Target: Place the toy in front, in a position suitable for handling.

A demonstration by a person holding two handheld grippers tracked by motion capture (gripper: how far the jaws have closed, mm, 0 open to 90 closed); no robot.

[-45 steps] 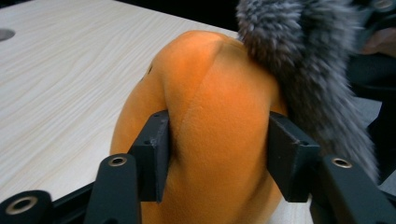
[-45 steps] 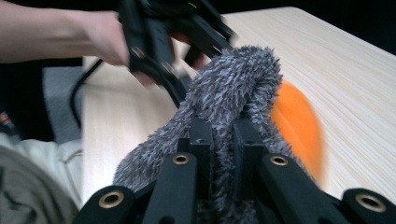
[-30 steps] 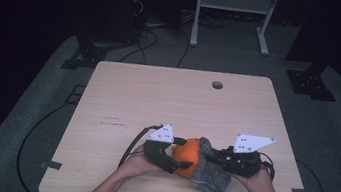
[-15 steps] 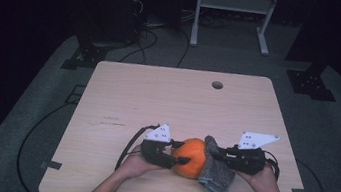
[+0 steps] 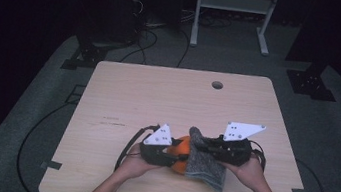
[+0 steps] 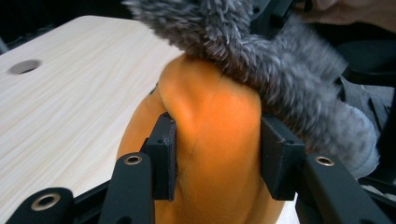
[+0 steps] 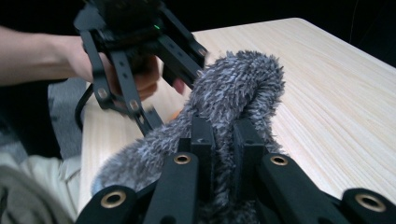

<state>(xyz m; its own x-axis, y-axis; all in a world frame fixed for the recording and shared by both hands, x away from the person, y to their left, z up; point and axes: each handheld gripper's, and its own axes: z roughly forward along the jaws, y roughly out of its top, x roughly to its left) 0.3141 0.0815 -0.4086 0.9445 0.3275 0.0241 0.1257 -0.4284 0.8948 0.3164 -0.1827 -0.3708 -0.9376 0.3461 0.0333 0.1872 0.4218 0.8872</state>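
At the table's near edge, the left gripper (image 6: pixel 217 154) had just been closing & clamped the orange toy (image 6: pixel 210 140) between both pads. The right gripper (image 7: pixel 224 154) was clenched on a fold of the grey cover (image 7: pixel 233 93), jaws nearly together. The cover draped over the toy's top & hung down its right side in the high view. The toy (image 5: pixel 180 150) sat between both grippers, low over the table (image 5: pixel 158 94), well short of the grommet hole (image 5: pixel 217 85).
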